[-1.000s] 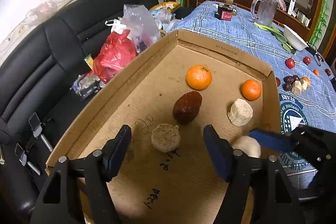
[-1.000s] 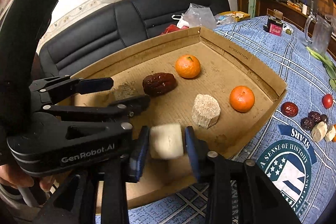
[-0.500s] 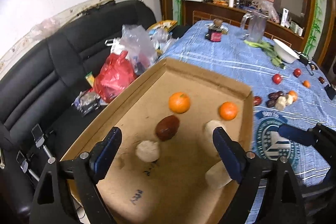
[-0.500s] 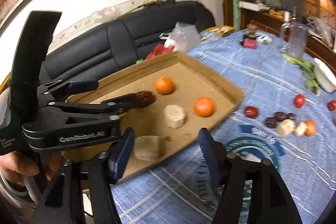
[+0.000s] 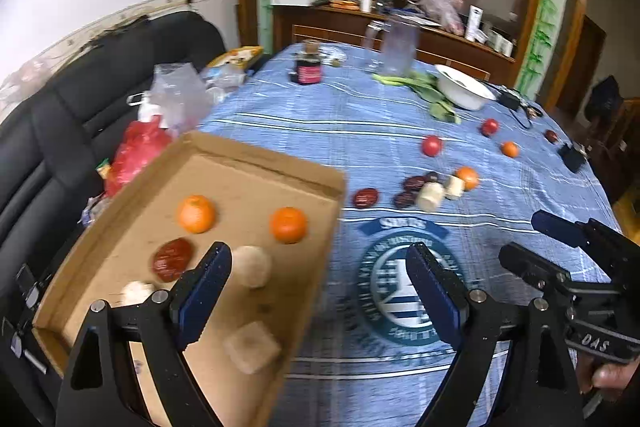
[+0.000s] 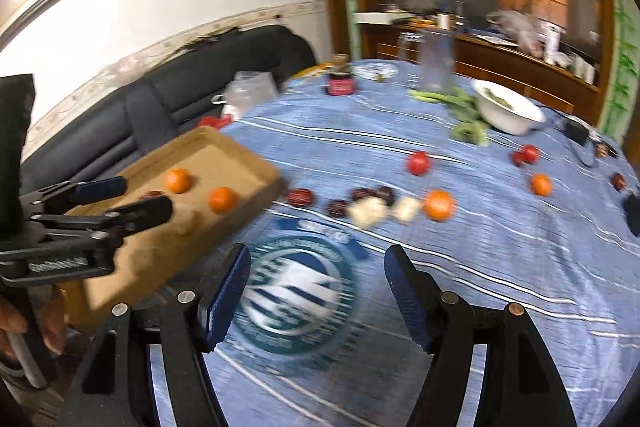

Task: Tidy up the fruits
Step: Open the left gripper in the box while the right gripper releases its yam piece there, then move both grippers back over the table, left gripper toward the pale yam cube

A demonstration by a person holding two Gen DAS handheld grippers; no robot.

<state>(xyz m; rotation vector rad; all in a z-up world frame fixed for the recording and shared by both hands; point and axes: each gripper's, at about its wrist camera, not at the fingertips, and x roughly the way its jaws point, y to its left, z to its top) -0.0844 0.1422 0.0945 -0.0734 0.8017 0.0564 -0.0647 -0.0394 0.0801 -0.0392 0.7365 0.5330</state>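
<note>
An open cardboard box (image 5: 248,155) holds two oranges (image 5: 196,213) (image 5: 288,225), a dark red date (image 5: 173,259) and three pale chunks (image 5: 251,265). My left gripper (image 5: 316,259) hangs open above the box's right wall with nothing between its fingers. My right gripper (image 6: 317,259) is over the printed emblem on the blue cloth. Its jaws are opening and hold nothing. Ahead of it lies a loose cluster of dates and pale chunks (image 6: 368,213) with an orange (image 6: 439,205). Each gripper shows in the other's view: the right (image 5: 536,243), the left (image 6: 128,199).
Two tomatoes (image 5: 432,145) (image 5: 490,126) and a small orange (image 5: 509,149) lie farther back. Behind them are a white bowl (image 5: 464,91), greens (image 5: 424,87), a glass pitcher (image 5: 398,47) and a jar (image 5: 308,67). A black sofa (image 5: 60,115) with plastic bags (image 5: 140,147) borders the box.
The right gripper let go of a pale block, which now lies in the box. Both grippers drew back, widened and swung right toward the fruit on the cloth.
</note>
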